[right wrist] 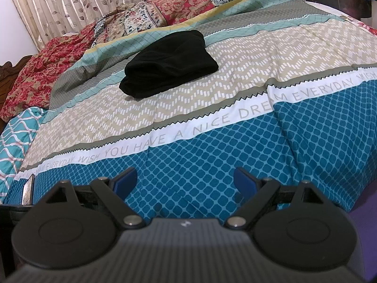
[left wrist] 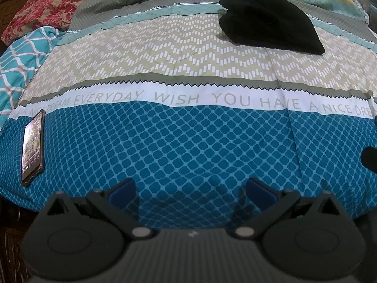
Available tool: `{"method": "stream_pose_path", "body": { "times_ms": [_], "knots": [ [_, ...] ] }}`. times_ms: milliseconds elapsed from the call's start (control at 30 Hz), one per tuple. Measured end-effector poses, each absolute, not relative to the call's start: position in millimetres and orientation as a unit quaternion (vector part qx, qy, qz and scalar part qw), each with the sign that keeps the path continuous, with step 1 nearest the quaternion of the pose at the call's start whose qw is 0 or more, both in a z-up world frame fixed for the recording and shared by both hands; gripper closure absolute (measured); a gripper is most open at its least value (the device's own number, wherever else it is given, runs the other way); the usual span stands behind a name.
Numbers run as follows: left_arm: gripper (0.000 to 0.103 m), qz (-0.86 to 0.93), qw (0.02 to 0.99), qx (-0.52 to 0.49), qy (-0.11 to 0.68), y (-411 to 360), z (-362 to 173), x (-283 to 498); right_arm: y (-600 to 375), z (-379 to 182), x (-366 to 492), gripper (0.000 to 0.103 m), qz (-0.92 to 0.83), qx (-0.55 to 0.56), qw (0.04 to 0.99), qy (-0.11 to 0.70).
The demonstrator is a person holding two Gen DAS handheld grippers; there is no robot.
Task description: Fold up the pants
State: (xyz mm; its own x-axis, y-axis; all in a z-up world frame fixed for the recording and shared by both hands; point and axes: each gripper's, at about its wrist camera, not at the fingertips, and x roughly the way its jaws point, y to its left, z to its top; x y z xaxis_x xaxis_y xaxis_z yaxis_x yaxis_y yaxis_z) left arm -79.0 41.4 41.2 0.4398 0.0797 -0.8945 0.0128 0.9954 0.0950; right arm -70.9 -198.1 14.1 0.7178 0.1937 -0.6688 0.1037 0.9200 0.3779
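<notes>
The black pants (left wrist: 271, 21) are seen folded into a compact bundle on the beige chevron band of the bedspread (left wrist: 188, 141), well apart from both claws. The left claw (left wrist: 190, 191) is held spread over the blue lattice band, with nothing between its blue pads; the right claw (right wrist: 186, 184) is likewise spread and empty, the pants (right wrist: 168, 62) lying ahead of it. A phone (left wrist: 33, 146) is laid near the bed's left edge. Red floral bedding (right wrist: 37, 70) is heaped beyond, and a leaf-patterned curtain (right wrist: 70, 7) is hung behind.
</notes>
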Motion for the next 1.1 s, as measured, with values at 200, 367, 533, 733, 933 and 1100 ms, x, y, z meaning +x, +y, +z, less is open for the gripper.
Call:
{"method": "stream_pose_path", "body": {
  "times_ms": [200,367,533,733,933,1100],
  "knots": [
    [0.000,0.020,0.846,0.044,0.531,42.2,39.7,-78.8,-198.9,13.5,-70.2,0.012,0.025,0.199,0.905,0.375],
    [0.000,0.019,0.845,0.045,0.532,42.6,39.2,-78.5,-199.0,13.4,-70.2,0.012,0.025,0.199,0.905,0.376],
    [0.000,0.019,0.845,0.045,0.532,42.3,38.6,-78.6,-199.4,12.4,-69.9,0.012,0.025,0.199,0.905,0.376],
    [0.000,0.019,0.846,0.046,0.531,42.4,38.2,-78.7,-198.2,10.2,-70.0,0.012,0.025,0.199,0.904,0.377],
    [0.000,0.017,0.847,0.046,0.529,42.9,40.0,-78.9,-197.5,10.1,-71.0,0.012,0.024,0.199,0.904,0.378],
    [0.000,0.009,0.846,0.038,0.532,44.8,40.9,-78.4,-197.0,10.1,-71.1,0.012,0.024,0.198,0.904,0.378]
  ]
}}
